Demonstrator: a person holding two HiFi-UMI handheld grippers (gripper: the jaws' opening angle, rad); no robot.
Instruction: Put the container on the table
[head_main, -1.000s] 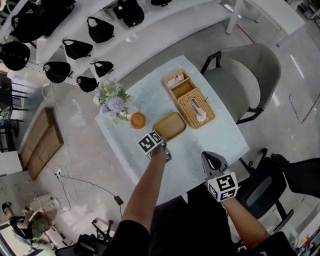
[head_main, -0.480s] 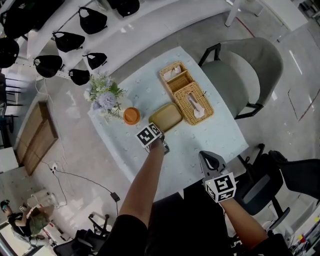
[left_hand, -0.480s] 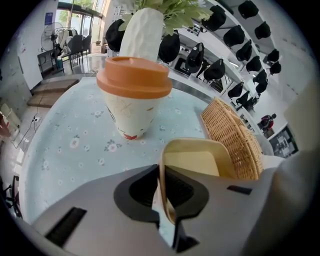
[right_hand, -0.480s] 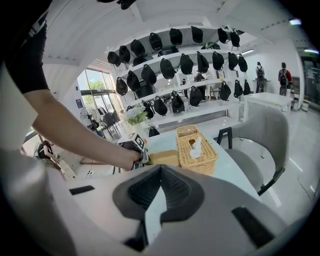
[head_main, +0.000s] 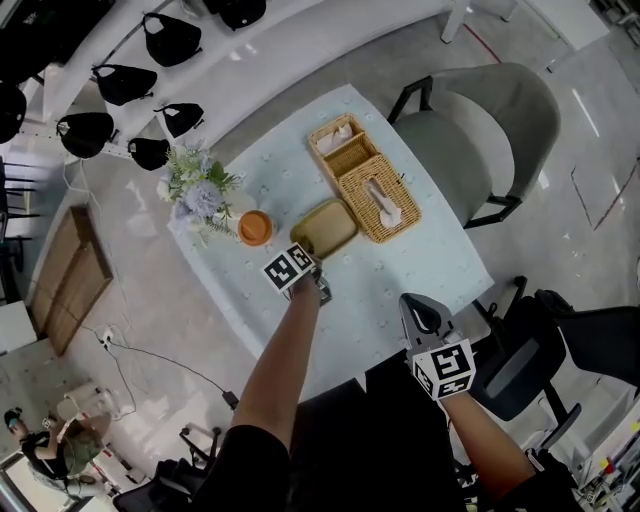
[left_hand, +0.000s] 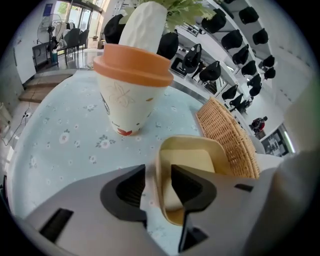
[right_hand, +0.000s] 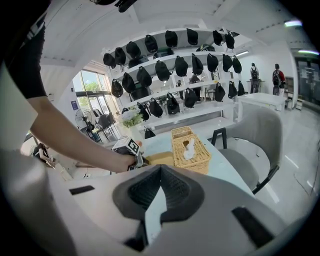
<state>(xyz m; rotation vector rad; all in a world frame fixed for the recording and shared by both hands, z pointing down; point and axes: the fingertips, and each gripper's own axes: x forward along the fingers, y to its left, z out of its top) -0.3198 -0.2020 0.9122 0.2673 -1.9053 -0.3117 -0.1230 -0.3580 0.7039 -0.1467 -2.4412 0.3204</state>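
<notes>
The container (head_main: 325, 228) is a shallow yellow-tan tray that lies on the flower-print table (head_main: 400, 270) between an orange-lidded cup and a wicker basket. My left gripper (head_main: 298, 258) is at its near-left edge. In the left gripper view the container's (left_hand: 192, 160) thin rim stands between the jaws of the left gripper (left_hand: 157, 172), which are opening, with a gap on each side of the rim. My right gripper (head_main: 414, 303) hovers off the table's near corner, shut and empty, and in its own view the right gripper (right_hand: 160, 170) has its jaws together.
An orange-lidded paper cup (head_main: 254, 227) stands left of the container, by a vase of flowers (head_main: 195, 190). Two wicker baskets (head_main: 380, 200) sit to its right, one with tissues. A grey chair (head_main: 490, 130) is behind the table. Shelves with black bags run along the back.
The left gripper has sunk slightly toward the table with the container at its tip. The right gripper has stayed where it was. The head camera has drifted, which shifts the table up-left.
</notes>
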